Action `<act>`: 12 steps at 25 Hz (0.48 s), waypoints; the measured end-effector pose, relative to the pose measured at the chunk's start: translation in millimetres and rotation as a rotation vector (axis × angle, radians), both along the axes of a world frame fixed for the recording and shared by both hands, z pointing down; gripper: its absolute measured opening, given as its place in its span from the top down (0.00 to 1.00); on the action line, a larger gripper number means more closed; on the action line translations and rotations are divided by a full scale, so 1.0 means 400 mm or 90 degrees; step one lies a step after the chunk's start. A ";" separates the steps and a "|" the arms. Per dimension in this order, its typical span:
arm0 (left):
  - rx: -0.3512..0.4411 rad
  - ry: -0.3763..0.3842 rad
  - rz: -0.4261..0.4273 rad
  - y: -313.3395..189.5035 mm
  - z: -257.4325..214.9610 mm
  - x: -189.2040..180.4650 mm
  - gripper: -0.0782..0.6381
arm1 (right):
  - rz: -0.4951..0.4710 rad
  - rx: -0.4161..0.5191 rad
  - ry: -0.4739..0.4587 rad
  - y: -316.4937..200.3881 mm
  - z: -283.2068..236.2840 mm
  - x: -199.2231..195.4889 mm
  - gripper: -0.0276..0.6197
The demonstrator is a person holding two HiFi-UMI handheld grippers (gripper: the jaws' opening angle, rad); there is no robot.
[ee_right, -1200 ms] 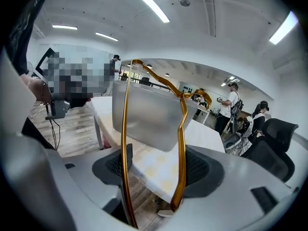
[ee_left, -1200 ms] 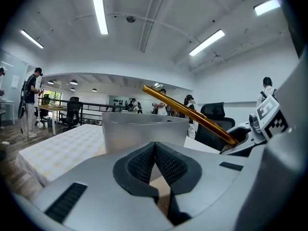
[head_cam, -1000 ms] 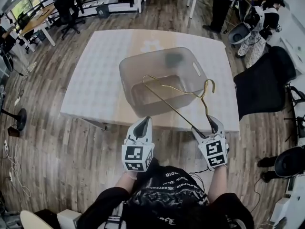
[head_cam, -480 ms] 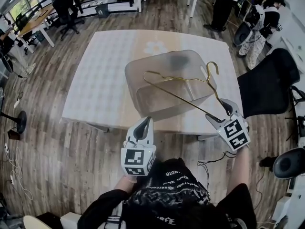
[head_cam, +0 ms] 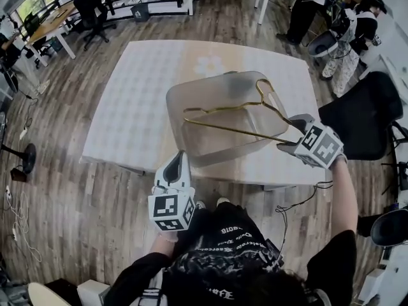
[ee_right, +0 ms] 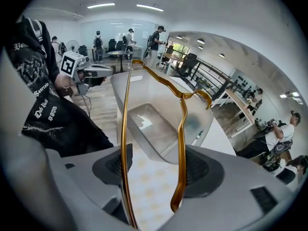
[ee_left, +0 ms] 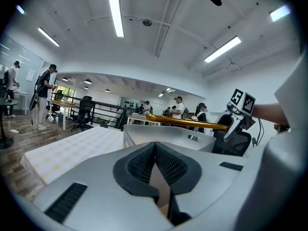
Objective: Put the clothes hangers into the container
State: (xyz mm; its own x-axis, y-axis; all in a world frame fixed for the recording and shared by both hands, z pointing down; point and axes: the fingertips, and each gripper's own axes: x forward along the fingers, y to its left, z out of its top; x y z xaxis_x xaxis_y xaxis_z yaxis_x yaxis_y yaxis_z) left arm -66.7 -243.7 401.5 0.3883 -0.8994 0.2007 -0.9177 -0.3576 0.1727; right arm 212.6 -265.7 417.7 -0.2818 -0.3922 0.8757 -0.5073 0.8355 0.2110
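A gold wire hanger (head_cam: pixel 237 130) hangs in the air, lying nearly flat across the top of the translucent grey container (head_cam: pixel 220 153) on the white table (head_cam: pixel 134 107). My right gripper (head_cam: pixel 294 134) holds it by one end at the container's right side, shut on it. In the right gripper view both wires of the hanger (ee_right: pixel 126 129) run between the pads of that gripper (ee_right: pixel 154 165), with the container (ee_right: pixel 159 124) beyond. My left gripper (head_cam: pixel 180 164) hovers off the table's near edge, shut and empty. The left gripper view has its pads (ee_left: pixel 155 150) meeting and the hanger (ee_left: pixel 185 123) over the container (ee_left: pixel 159 134).
A black office chair (head_cam: pixel 363 113) stands close to the table's right side, behind my right arm. People (head_cam: pixel 312 5) stand at the far right near more desks. Wood floor surrounds the table, and cables (head_cam: pixel 16 228) lie at the left.
My right gripper has moved right and away from me and rolled, so the hanger has swung from tilted upright to nearly flat over the container. The left gripper drifted left and toward me.
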 end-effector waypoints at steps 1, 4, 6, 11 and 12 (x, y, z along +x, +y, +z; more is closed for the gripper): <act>0.002 0.000 -0.008 0.002 -0.004 -0.008 0.86 | -0.012 -0.019 0.008 -0.002 0.001 -0.005 0.46; 0.011 0.000 -0.030 -0.015 -0.010 -0.025 0.86 | -0.039 -0.068 0.029 -0.027 0.015 -0.005 0.46; 0.014 0.002 -0.045 -0.018 -0.001 -0.050 0.86 | -0.049 -0.096 0.037 -0.036 0.037 -0.016 0.47; 0.011 0.005 -0.075 -0.026 0.008 -0.078 0.86 | -0.070 -0.162 0.054 -0.058 0.065 -0.028 0.47; 0.010 0.005 -0.079 -0.032 0.009 -0.083 0.86 | -0.073 -0.174 0.056 -0.065 0.068 -0.032 0.47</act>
State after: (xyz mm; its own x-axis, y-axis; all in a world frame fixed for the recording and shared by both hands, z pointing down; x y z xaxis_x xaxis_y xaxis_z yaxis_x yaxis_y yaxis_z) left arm -100.0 -256.6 405.3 0.2756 -0.9437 0.1831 -0.9537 -0.2445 0.1754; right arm 200.0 -291.7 444.7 -0.2299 -0.1091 0.9671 -0.3957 0.9183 0.0095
